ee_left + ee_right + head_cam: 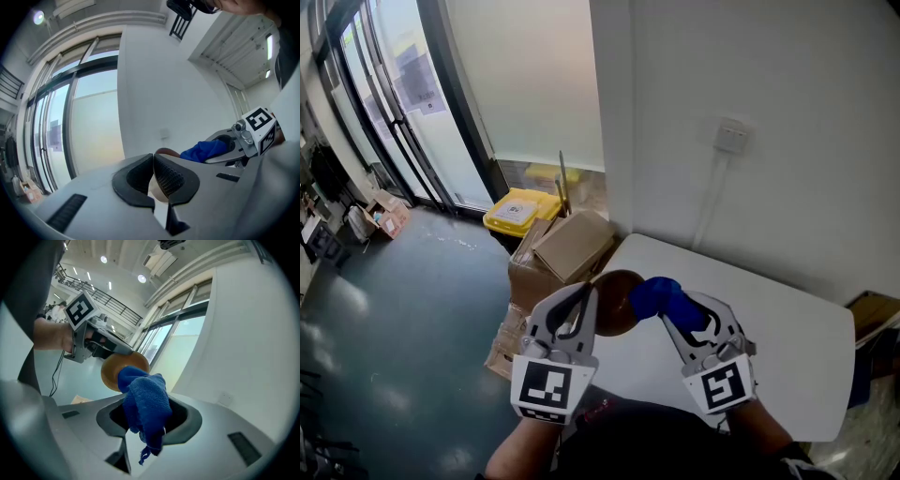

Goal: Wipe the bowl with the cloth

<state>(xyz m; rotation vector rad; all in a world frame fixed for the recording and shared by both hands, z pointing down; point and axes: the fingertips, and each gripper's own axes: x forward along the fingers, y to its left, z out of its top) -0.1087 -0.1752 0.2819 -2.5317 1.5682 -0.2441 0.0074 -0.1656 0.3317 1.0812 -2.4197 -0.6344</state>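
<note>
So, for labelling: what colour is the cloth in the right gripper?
Blue; the cloth shows best in the right gripper view.

A white table [787, 347] stands against a white wall, where a socket [732, 137] sits above it with a cord [710, 202] dropping down. Stacked cardboard boxes [574, 246] crowd the table's left end, with a yellow crate [520, 211] behind them. Dark-framed glass doors [403, 103] edge the teal floor [412, 319]
</note>
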